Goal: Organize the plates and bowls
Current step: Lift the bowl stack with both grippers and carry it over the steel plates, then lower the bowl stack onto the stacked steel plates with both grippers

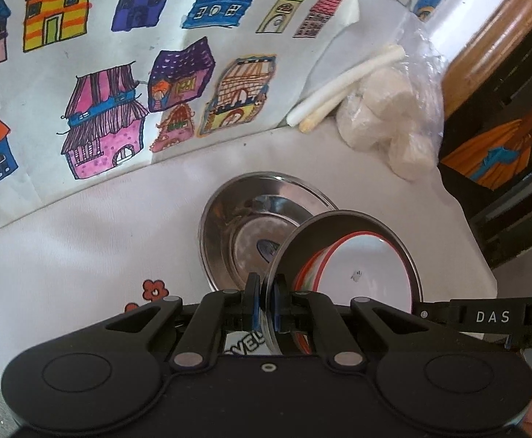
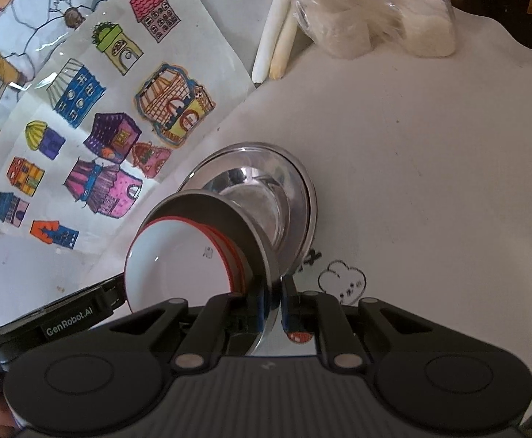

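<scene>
Tongs, left [image 1: 266, 301] and right [image 2: 276, 301], clench steel plate [image 1: 342, 219] rims, seemingly over steel bowl [image 1: 251, 204]; tablecloth [image 2: 430, 182] bare rightward.

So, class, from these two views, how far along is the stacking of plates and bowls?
Done: a white bowl sits nested in a steel plate. In hand: the left gripper and right gripper each clamp that plate's rim, holding it tilted. Left: probably setting it into the steel bowl on the table.

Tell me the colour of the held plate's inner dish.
White with a red rim, clearest in the right wrist view.
</scene>
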`<state>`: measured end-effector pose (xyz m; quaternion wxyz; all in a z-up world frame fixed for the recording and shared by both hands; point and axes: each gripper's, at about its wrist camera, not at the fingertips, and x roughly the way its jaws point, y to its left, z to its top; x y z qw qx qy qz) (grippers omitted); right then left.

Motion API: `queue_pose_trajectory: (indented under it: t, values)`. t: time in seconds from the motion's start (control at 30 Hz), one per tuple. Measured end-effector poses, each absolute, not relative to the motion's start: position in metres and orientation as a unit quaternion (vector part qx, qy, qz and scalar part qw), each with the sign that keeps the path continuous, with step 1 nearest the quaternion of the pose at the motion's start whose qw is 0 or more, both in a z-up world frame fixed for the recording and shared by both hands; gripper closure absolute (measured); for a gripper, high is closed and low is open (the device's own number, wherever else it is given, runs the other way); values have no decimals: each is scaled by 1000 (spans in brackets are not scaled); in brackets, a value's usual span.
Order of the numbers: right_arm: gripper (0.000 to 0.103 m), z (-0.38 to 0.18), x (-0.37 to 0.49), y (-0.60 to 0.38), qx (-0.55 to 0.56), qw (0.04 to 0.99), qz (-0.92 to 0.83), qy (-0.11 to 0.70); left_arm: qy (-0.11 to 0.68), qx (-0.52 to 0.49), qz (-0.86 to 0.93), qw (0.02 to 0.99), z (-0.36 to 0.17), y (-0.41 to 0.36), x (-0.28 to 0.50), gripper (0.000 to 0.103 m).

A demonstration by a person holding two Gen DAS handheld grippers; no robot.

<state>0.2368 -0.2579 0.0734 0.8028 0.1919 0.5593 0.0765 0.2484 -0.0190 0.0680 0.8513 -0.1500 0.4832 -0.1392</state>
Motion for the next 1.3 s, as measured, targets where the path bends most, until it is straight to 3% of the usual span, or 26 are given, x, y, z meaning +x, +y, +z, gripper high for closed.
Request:
queue_pose_trajectory:
  t: [1.3]
  values:
    - [92,42,303,-259,211,806,79,547,495,-175,-100,845,45,-18,299,98]
